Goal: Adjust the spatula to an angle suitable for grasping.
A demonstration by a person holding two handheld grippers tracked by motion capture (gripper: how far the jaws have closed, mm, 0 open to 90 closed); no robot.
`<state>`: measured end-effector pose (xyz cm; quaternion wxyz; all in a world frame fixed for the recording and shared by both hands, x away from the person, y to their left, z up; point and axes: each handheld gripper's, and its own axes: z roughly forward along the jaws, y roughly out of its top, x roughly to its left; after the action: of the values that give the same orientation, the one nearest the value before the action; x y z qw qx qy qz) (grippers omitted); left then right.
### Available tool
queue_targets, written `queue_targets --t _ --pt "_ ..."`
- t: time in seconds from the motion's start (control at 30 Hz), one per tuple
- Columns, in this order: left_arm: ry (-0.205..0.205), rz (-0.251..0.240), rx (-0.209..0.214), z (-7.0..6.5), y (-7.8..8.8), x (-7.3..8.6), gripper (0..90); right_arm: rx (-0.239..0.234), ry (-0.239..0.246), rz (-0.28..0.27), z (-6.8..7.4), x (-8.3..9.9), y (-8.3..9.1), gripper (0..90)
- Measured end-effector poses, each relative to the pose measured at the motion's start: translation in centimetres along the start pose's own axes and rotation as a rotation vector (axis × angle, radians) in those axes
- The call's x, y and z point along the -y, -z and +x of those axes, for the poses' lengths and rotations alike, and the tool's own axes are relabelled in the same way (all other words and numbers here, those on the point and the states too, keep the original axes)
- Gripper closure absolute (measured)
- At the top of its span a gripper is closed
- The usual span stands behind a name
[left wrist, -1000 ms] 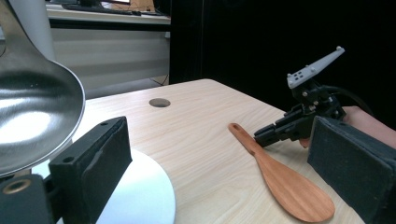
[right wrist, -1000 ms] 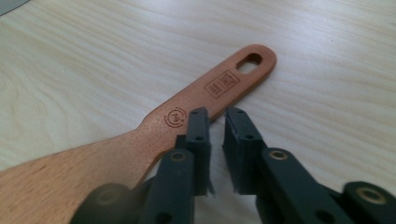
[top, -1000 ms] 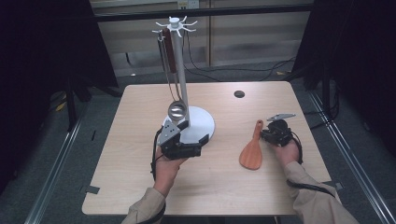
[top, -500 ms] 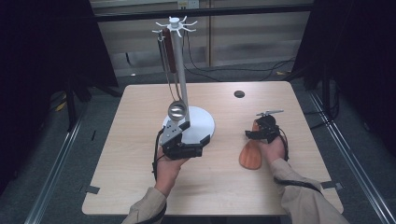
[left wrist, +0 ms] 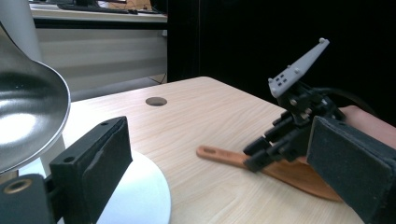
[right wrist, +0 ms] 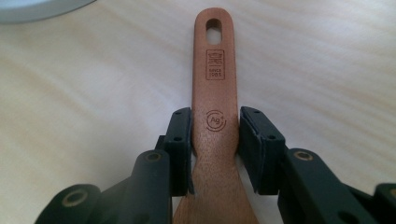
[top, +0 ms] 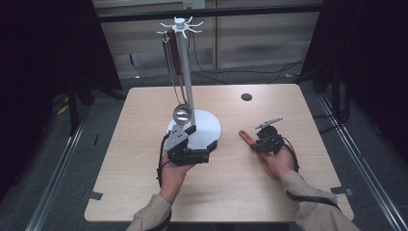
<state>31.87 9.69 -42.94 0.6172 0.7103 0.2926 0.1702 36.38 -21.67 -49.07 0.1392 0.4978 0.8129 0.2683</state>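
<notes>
Flat reddish-brown wooden spatula (right wrist: pixel 214 116) lying near the tabletop's right edge, right gripper (right wrist: pixel 215 140) just closing, pads pinching its handle, left gripper (left wrist: pixel 224 163) spread beside the round white stand base (top: pixel 209 126).

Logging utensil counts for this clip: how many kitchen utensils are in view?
2. A metal ladle hangs from the white stand, and a wooden spatula lies flat on the table between the right hand-held gripper's jaws. None seems hidden.
</notes>
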Motion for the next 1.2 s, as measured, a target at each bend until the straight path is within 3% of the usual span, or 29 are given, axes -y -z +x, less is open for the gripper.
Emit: queue_targets --t 0.1,0.13,0.2,0.27,0.33,0.4,0.43,0.47,0.6,0.67,0.73,0.87,0.9,0.97,1.03,1.07,1.13,1.2 --pt "0.013 0.006 -0.015 -0.3 0.1 0.0 6.2 -0.028 0.041 0.015 0.8 0.6 0.5 65.6" --pt "-0.007 0.008 -0.005 -0.1 0.1 0.0 6.2 -0.031 0.039 0.015 1.0 0.7 0.6 65.3" --pt "-0.002 0.003 -0.007 -0.1 0.2 0.0 6.2 -0.065 0.033 -0.006 1.1 0.8 0.6 60.4" --pt "0.009 0.004 -0.014 -0.1 0.2 0.0 6.2 -0.059 0.027 -0.039 1.4 0.2 0.4 52.7" --pt "0.015 0.005 -0.022 -0.1 0.2 0.0 6.2 -0.053 0.034 -0.047 1.4 -0.8 0.1 52.2" --pt "-0.011 0.020 -0.019 0.1 0.1 0.1 6.2 -0.057 0.042 -0.049 1.4 -1.8 -0.4 51.7" --pt "0.014 0.007 -0.019 0.1 0.0 0.1 6.2 -0.050 0.041 -0.043 1.5 -2.3 -0.8 51.3" --pt "0.006 0.011 -0.021 0.2 0.1 0.1 6.2 -0.056 0.040 -0.046 1.5 -2.8 -1.2 50.2" --pt "0.028 0.014 -0.024 0.4 0.2 0.4 6.2 -0.049 0.074 -0.013 1.9 -3.7 -2.5 50.6" --pt "0.013 0.020 -0.030 0.6 0.3 0.5 6.2 -0.038 0.087 0.000 2.3 -3.9 -3.1 50.9" --pt "0.024 0.020 -0.031 0.6 0.3 0.5 6.2 -0.040 0.084 0.006 2.6 -4.1 -3.1 63.8" --pt "0.038 0.020 -0.043 0.4 0.4 0.6 6.2 -0.038 0.076 0.063 3.0 -4.5 -2.9 66.3" --pt "0.033 0.013 -0.028 0.4 0.4 0.7 6.2 -0.036 0.089 0.066 3.1 -4.5 -2.9 66.4" --pt "0.018 0.035 -0.031 0.2 0.5 0.8 6.2 -0.053 0.071 0.048 3.0 -4.3 -2.8 66.6" --pt "0.032 0.040 -0.017 0.1 0.3 1.1 6.2 -0.074 0.059 0.036 3.0 -4.0 -2.5 66.6" --pt "0.042 0.050 -0.025 0.1 0.3 1.2 6.2 -0.077 0.060 0.013 3.2 -3.9 -2.1 66.7" --pt "0.073 0.053 -0.004 0.1 0.0 1.4 6.2 -0.108 0.059 -0.039 3.4 -3.8 -1.3 66.7" --pt "0.072 0.092 0.013 0.0 -0.2 1.6 6.2 -0.128 0.075 -0.111 3.7 -4.1 -0.1 66.7"
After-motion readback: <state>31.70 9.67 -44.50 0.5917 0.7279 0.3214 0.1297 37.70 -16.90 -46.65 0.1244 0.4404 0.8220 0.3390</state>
